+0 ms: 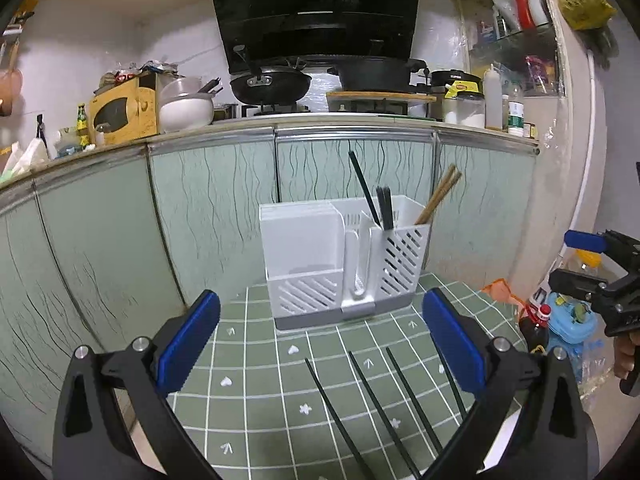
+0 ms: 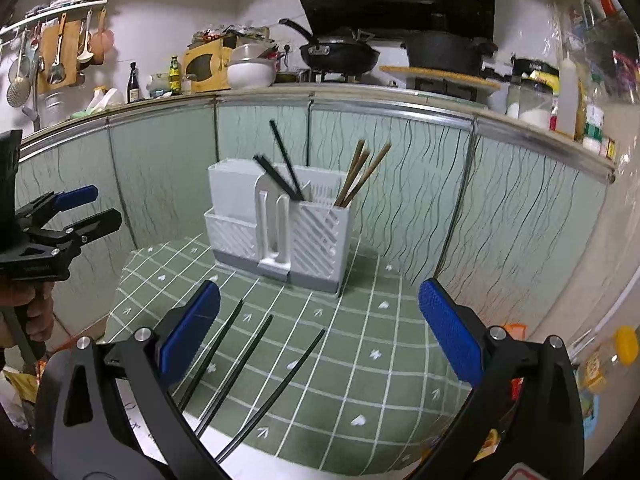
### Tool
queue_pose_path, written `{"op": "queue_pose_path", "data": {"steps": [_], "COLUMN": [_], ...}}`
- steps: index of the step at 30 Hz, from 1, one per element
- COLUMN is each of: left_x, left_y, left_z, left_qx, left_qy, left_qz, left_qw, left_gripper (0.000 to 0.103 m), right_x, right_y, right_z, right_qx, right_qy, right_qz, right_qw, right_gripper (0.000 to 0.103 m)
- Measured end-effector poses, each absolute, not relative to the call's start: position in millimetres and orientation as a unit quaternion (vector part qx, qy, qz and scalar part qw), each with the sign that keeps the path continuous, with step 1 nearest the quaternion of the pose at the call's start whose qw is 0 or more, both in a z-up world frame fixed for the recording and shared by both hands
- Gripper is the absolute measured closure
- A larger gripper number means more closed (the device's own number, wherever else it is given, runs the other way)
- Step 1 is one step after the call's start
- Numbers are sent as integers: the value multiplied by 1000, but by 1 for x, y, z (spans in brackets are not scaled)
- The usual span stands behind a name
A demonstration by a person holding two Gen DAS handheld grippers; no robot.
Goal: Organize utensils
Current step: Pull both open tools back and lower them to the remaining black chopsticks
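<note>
A white slotted utensil holder stands at the far side of a green checked tabletop; it also shows in the right wrist view. Black chopsticks and brown wooden chopsticks stand in its right compartment. Several black chopsticks lie loose on the cloth near me, also in the right wrist view. My left gripper is open and empty above them. My right gripper is open and empty, right of the loose chopsticks.
Green cabinet doors rise just behind the table under a cluttered counter with pans. Bottles and a blue container sit on the floor to the right. The table edge drops off at the left.
</note>
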State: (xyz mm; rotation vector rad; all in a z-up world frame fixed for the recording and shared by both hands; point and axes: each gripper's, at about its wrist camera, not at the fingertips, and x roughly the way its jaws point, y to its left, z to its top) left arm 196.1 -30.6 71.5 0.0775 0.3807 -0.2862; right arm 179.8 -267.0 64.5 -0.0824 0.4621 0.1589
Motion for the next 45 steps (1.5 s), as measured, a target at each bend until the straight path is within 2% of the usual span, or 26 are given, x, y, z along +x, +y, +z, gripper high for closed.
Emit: {"op": "queue_pose_path", "data": {"steps": [15, 33, 45], "left_x": [193, 190, 166], "left_y": [-24, -30, -33], "left_z": [10, -11, -43], "left_qx": [31, 37, 48], "left_qy": [233, 243, 244], "left_qz": [-134, -138, -97], "left_qw": [963, 959, 964], "left_gripper": [4, 4, 4], "right_x": [182, 180, 160], "right_y": [-258, -250, -243], "right_z": [11, -10, -55], "right_qx": [-26, -55, -54], "right_qy": [264, 273, 297], "right_qz": [85, 54, 34], "right_qw": [961, 959, 953], "right_gripper": [7, 7, 7]}}
